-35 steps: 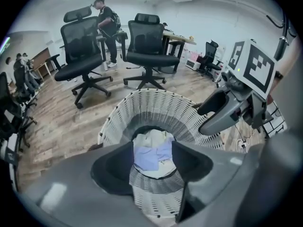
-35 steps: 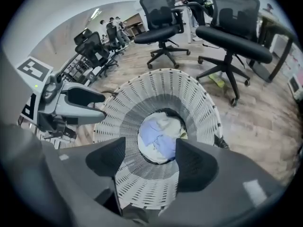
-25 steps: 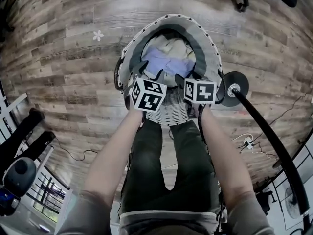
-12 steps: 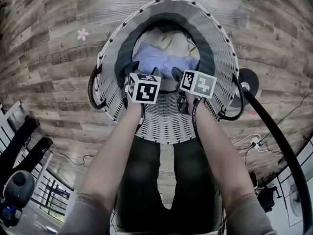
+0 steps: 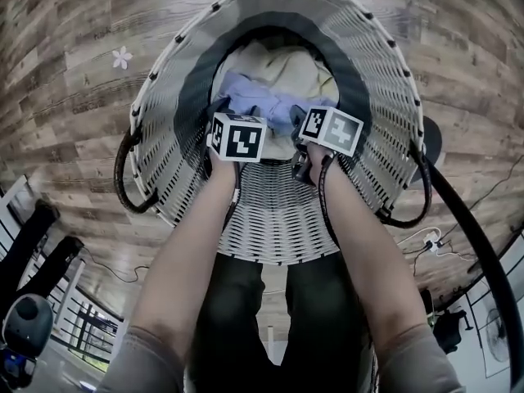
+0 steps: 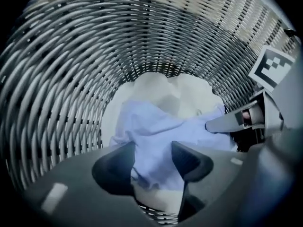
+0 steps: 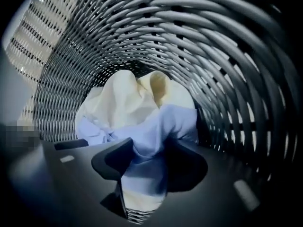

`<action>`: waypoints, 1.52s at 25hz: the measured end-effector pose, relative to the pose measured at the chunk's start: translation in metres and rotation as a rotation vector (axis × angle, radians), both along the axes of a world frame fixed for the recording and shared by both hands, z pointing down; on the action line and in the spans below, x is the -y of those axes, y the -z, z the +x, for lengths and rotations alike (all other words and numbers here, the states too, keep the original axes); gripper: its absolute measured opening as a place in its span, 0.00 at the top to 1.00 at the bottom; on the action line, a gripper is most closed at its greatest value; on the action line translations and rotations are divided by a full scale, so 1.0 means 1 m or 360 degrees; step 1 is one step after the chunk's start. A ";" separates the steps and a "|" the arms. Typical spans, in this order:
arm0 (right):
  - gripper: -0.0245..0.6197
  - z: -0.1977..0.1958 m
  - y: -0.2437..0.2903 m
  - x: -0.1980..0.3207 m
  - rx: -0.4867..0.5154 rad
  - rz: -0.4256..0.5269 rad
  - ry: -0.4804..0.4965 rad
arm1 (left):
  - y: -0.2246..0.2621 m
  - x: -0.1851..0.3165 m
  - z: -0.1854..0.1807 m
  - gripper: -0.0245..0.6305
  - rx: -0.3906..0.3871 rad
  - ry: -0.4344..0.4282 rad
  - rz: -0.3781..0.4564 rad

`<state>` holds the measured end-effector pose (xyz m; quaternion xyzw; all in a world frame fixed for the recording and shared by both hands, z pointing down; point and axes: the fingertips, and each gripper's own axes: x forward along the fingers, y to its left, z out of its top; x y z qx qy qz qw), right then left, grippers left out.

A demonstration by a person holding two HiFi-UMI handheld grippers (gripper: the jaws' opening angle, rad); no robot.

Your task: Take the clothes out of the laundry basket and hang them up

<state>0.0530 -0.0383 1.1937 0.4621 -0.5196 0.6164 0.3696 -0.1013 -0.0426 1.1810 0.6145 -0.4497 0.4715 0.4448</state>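
- Two garments lay crumpled at the bottom of the laundry basket (image 5: 164,88): a lavender garment (image 5: 270,105) on top, and a cream garment (image 5: 278,65) under and behind it.
- The left gripper (image 6: 154,162) pointed steeply down into the basket with its jaws apart. A fold of the lavender garment rose between them, and the pads did not seem to press on it.
- The right gripper (image 7: 149,162) hung just beside it, astride the same lavender cloth. Its jaws had just been closing round a ridge of the cloth, but they stood apart and no firm pinch showed.
- To do this pick well, each gripper should probably close on the lavender layer alone, at points kept apart from each other, so the garment comes up spread and not bunched.
- Biting too deep would likely catch the cream garment as well. A straight lift would best clear the tall woven wall.
- The basket had pale woven sides, a dark band inside and black loop handles (image 5: 123,178). Only these two garments showed in it, and anything beneath them was hidden.
- The basket stood on a wooden floor (image 5: 74,97), just in front of the person's legs.
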 end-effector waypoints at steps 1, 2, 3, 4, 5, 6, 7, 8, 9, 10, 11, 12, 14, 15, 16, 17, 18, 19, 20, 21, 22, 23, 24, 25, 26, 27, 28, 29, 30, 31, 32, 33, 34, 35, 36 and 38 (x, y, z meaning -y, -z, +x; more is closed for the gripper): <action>0.61 0.001 0.001 0.001 0.0004 0.0012 0.0003 | -0.002 0.000 0.001 0.60 -0.0005 -0.0010 -0.0002; 0.66 0.003 0.004 0.002 -0.0002 0.0024 0.0007 | -0.002 0.000 0.002 0.64 -0.0009 -0.0011 0.0000; 0.72 0.004 0.008 0.001 -0.0013 0.0032 0.0017 | 0.000 0.000 0.003 0.71 -0.0014 0.0005 0.0004; 0.76 0.005 0.014 -0.002 -0.0023 0.0038 0.0030 | 0.003 -0.001 0.002 0.79 -0.0022 0.0043 0.0009; 0.78 0.005 0.021 -0.004 -0.0030 0.0043 0.0040 | 0.007 -0.003 0.001 0.86 -0.0035 0.0098 0.0015; 0.79 0.005 0.029 -0.007 -0.0033 0.0049 0.0039 | 0.013 -0.004 0.000 0.91 -0.0051 0.0161 0.0020; 0.80 0.006 0.038 -0.009 -0.0034 0.0051 0.0027 | 0.019 -0.006 0.000 0.95 -0.0067 0.0217 0.0023; 0.81 0.007 0.047 -0.012 -0.0033 0.0051 0.0009 | 0.026 -0.008 0.000 0.96 -0.0080 0.0256 0.0025; 0.82 0.008 0.056 -0.014 -0.0029 0.0049 -0.0010 | 0.033 -0.010 0.000 0.96 -0.0084 0.0274 0.0027; 0.83 0.009 0.065 -0.016 -0.0024 0.0050 -0.0029 | 0.042 -0.011 0.000 0.96 -0.0082 0.0276 0.0032; 0.83 0.010 0.074 -0.016 -0.0018 0.0055 -0.0042 | 0.050 -0.012 0.001 0.96 -0.0082 0.0269 0.0040; 0.83 0.010 0.084 -0.015 -0.0011 0.0064 -0.0048 | 0.059 -0.012 0.002 0.96 -0.0086 0.0261 0.0052; 0.83 0.009 0.105 -0.012 -0.0001 0.0087 -0.0049 | 0.077 -0.010 0.001 0.96 -0.0094 0.0263 0.0077; 0.83 0.009 0.116 -0.012 0.0002 0.0097 -0.0046 | 0.088 -0.010 0.000 0.96 -0.0099 0.0273 0.0089; 0.83 0.010 0.127 -0.012 0.0001 0.0108 -0.0036 | 0.098 -0.009 -0.001 0.96 -0.0106 0.0284 0.0101; 0.83 0.011 0.137 -0.013 -0.0002 0.0120 -0.0018 | 0.109 -0.008 -0.002 0.96 -0.0116 0.0294 0.0112; 0.84 0.012 0.148 -0.014 -0.0009 0.0134 0.0004 | 0.120 -0.007 -0.002 0.96 -0.0125 0.0303 0.0123; 0.84 0.014 0.158 -0.015 -0.0017 0.0150 0.0025 | 0.130 -0.006 -0.004 0.96 -0.0130 0.0310 0.0133; 0.85 0.016 0.169 -0.016 -0.0023 0.0166 0.0039 | 0.140 -0.006 -0.005 0.96 -0.0134 0.0318 0.0143; 0.87 0.017 0.180 -0.018 -0.0025 0.0182 0.0048 | 0.151 -0.006 -0.007 0.96 -0.0136 0.0324 0.0152; 0.87 0.019 0.190 -0.020 -0.0020 0.0198 0.0055 | 0.161 -0.006 -0.009 0.96 -0.0139 0.0327 0.0162; 0.88 0.020 0.201 -0.022 -0.0007 0.0211 0.0064 | 0.171 -0.007 -0.010 0.96 -0.0142 0.0329 0.0170; 0.88 0.020 0.211 -0.024 0.0012 0.0221 0.0076 | 0.181 -0.008 -0.011 0.96 -0.0145 0.0329 0.0176; 0.88 0.019 0.221 -0.026 0.0033 0.0230 0.0087 | 0.192 -0.009 -0.012 0.96 -0.0147 0.0326 0.0184; 0.88 0.019 0.231 -0.027 0.0058 0.0241 0.0091 | 0.203 -0.010 -0.013 0.96 -0.0150 0.0319 0.0195; 0.89 0.018 0.242 -0.027 0.0086 0.0256 0.0089 | 0.213 -0.012 -0.015 0.96 -0.0154 0.0309 0.0208; 0.89 0.017 0.254 -0.027 0.0115 0.0271 0.0082 | 0.223 -0.013 -0.016 0.96 -0.0160 0.0297 0.0221; 0.89 0.015 0.266 -0.026 0.0145 0.0287 0.0070 | 0.232 -0.015 -0.017 0.96 -0.0168 0.0287 0.0232; 0.89 0.014 0.280 -0.024 0.0179 0.0305 0.0052 | 0.242 -0.018 -0.019 0.96 -0.0178 0.0283 0.0240; 0.89 0.012 0.294 -0.021 0.0215 0.0329 0.0036 | 0.253 -0.020 -0.021 0.96 -0.0190 0.0286 0.0248; 0.89 0.010 0.309 -0.017 0.0250 0.0361 0.0031 | 0.265 -0.022 -0.023 0.96 -0.0202 0.0293 0.0257; 0.89 0.008 0.326 -0.013 0.0283 0.0401 0.0038 | 0.278 -0.023 -0.024 0.96 -0.0213 0.0300 0.0271; 0.89 0.006 0.344 -0.007 0.0313 0.0444 0.0052 | 0.291 -0.023 -0.026 0.96 -0.0222 0.0302 0.0288; 0.89 0.004 0.362 -0.002 0.0341 0.0486 0.0068 | 0.305 -0.023 -0.027 0.96 -0.0230 0.0301 0.0307; 0.89 0.002 0.382 0.003 0.0370 0.0528 0.0082 | 0.319 -0.024 -0.029 0.96 -0.0239 0.0301 0.0324; 0.89 -0.003 0.422 0.011 0.0424 0.0614 0.0119 | 0.347 -0.025 -0.032 0.96 -0.0258 0.0305 0.0355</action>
